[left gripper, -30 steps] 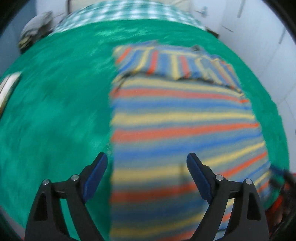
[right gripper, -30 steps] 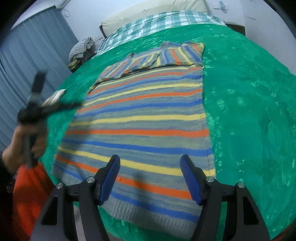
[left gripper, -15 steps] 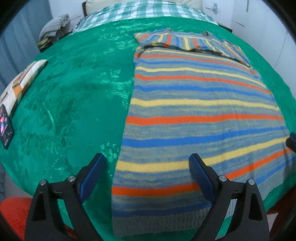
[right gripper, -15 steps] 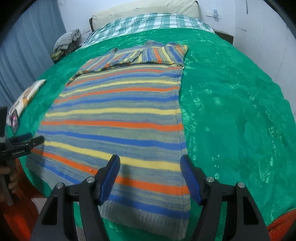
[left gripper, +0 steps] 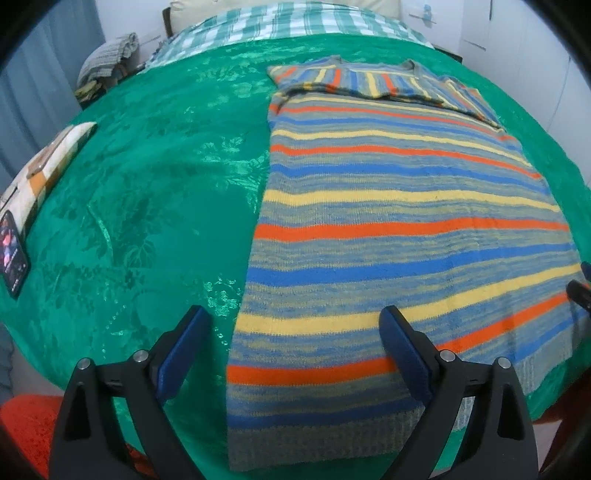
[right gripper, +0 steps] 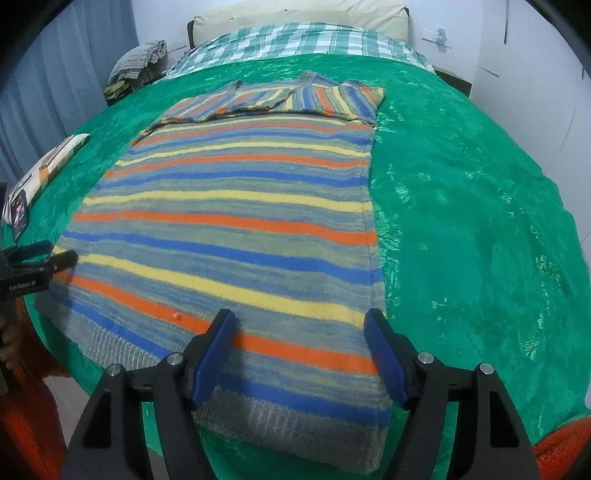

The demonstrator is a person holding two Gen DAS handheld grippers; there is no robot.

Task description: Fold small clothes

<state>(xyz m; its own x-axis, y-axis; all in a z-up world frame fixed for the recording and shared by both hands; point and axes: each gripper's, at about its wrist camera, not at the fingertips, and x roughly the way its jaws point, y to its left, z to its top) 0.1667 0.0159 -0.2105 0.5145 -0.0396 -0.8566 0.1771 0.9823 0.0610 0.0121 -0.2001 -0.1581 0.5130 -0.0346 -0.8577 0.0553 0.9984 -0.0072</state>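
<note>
A knitted sweater (left gripper: 399,206) with blue, orange and yellow stripes lies flat on the green bedspread (left gripper: 147,206), its sleeves folded in across the top. My left gripper (left gripper: 295,325) hangs open over the near left corner of the hem with nothing between its pads. In the right wrist view the same sweater (right gripper: 236,221) fills the middle. My right gripper (right gripper: 300,323) hovers over the near right corner, jaws opening and pressing on nothing. The left gripper (right gripper: 61,252) shows at that view's left edge, beside the sweater's side. The right gripper's fingertips (left gripper: 580,290) peek in at the left wrist view's right edge.
A phone (left gripper: 13,258) and a flat printed pack (left gripper: 48,166) lie on the bedspread's left side. A heap of clothes (left gripper: 110,55) sits at the far left, with a checked sheet (left gripper: 295,22) and a pillow (right gripper: 295,16) at the head. White cupboards (left gripper: 517,44) stand on the right.
The left gripper came down from a raised spot at the left to the sweater's near left edge, and its view went from blurred to steady. The right gripper's jaws stand slightly wider.
</note>
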